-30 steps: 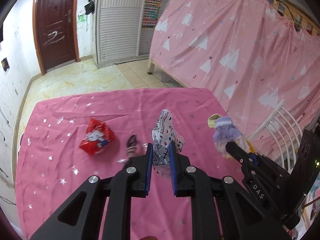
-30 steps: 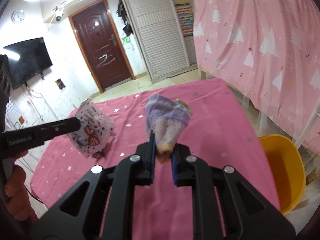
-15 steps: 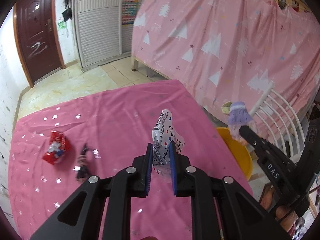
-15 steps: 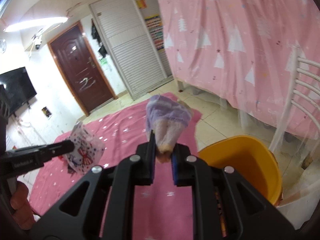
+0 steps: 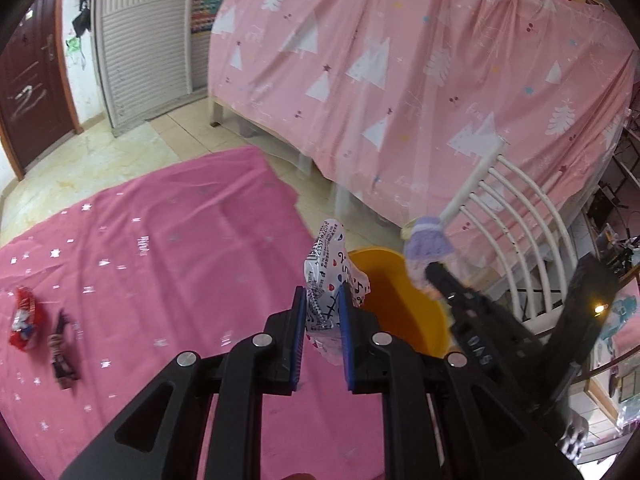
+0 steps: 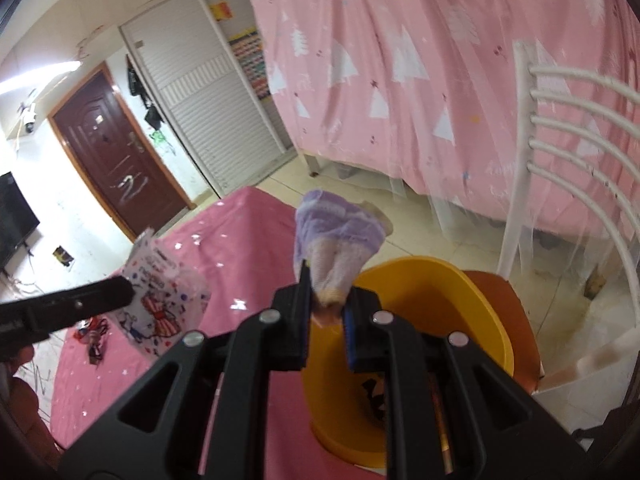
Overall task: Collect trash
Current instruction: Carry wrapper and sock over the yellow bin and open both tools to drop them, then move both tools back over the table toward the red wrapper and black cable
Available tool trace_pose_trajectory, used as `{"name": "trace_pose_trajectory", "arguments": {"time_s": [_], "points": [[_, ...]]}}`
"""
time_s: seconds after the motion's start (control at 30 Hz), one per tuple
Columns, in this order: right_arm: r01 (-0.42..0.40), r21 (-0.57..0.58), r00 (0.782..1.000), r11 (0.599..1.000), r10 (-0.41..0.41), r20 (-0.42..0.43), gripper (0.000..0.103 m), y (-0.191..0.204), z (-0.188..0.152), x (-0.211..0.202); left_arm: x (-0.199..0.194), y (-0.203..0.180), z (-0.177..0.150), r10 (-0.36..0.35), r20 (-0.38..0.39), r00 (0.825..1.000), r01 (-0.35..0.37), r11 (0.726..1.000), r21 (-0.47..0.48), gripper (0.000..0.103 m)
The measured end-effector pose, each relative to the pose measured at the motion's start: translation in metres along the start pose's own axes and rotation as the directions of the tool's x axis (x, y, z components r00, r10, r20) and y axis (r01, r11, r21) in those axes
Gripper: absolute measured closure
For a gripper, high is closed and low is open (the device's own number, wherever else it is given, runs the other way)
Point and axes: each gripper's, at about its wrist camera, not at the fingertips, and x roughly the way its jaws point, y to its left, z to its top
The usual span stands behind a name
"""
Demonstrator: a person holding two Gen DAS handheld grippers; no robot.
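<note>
Inspector: Your left gripper (image 5: 322,322) is clamped on a white printed wrapper (image 5: 333,270), held above the pink tablecloth (image 5: 168,248) edge, with the yellow bin (image 5: 400,300) just ahead to its right.

Operator: And the right?

Inspector: Your right gripper (image 6: 327,312) pinches a purple wrapper (image 6: 338,240) directly over that bin (image 6: 472,300). A red wrapper (image 5: 24,318) and a dark wrapper (image 5: 63,354) lie far left.

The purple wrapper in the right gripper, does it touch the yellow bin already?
Apart. In the right wrist view the purple wrapper is pinched in the right gripper, held up above the yellow bin; the floor shows between its top and the bin's rim.
</note>
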Motion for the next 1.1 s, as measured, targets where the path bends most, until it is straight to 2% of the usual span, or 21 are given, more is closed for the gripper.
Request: {"name": "trace_pose_trajectory", "arguments": {"time_s": [0.27, 0.47, 0.5, 0.57, 0.6, 0.63, 0.73, 0.97, 1.1], "points": [[0.031, 0.06, 0.999, 0.998, -0.029, -0.036, 0.089, -0.027, -0.002, 0.016, 0.03, -0.026, 0.014, -0.049, 0.006, 0.999, 0.049, 0.999, -0.015, 0.093], [0.049, 0.086, 0.998, 0.995, -0.045, -0.046, 0.08, -0.037, -0.002, 0.02, 0.051, -0.038, 0.015, -0.058, -0.022, 0.998, 0.057, 0.998, -0.018, 0.089], [0.05, 0.09, 0.998, 0.995, -0.046, -0.046, 0.079, -0.038, -0.002, 0.02, 0.054, -0.038, 0.015, -0.055, -0.027, 0.998, 0.055, 0.998, -0.02, 0.085], [0.049, 0.094, 0.998, 0.994, -0.045, -0.047, 0.077, -0.039, -0.002, 0.02, 0.059, -0.037, 0.014, -0.061, -0.042, 0.997, 0.06, 0.998, -0.028, 0.07], [0.05, 0.094, 0.998, 0.994, -0.046, -0.047, 0.076, -0.039, -0.002, 0.02, 0.06, -0.036, 0.013, -0.062, -0.048, 0.997, 0.06, 0.998, -0.036, 0.056], [0.05, 0.095, 0.998, 0.994, -0.046, -0.046, 0.075, -0.038, -0.002, 0.02, 0.061, -0.034, 0.013, -0.057, -0.049, 0.997, 0.054, 0.998, -0.043, 0.047], [0.042, 0.092, 0.998, 0.995, -0.039, -0.043, 0.071, -0.037, -0.002, 0.02, 0.06, -0.028, 0.01, -0.053, -0.051, 0.997, 0.049, 0.997, -0.064, 0.042], [-0.003, 0.056, 1.0, 0.998, 0.004, -0.02, 0.068, -0.017, 0.001, 0.013, 0.047, -0.008, 0.011, -0.036, -0.035, 0.999, 0.032, 0.995, -0.095, 0.038], [-0.037, 0.013, 0.999, 0.999, 0.037, -0.001, 0.06, 0.003, 0.001, 0.007, 0.035, 0.003, 0.011, -0.025, -0.017, 1.0, 0.023, 0.994, -0.111, 0.037]]}}
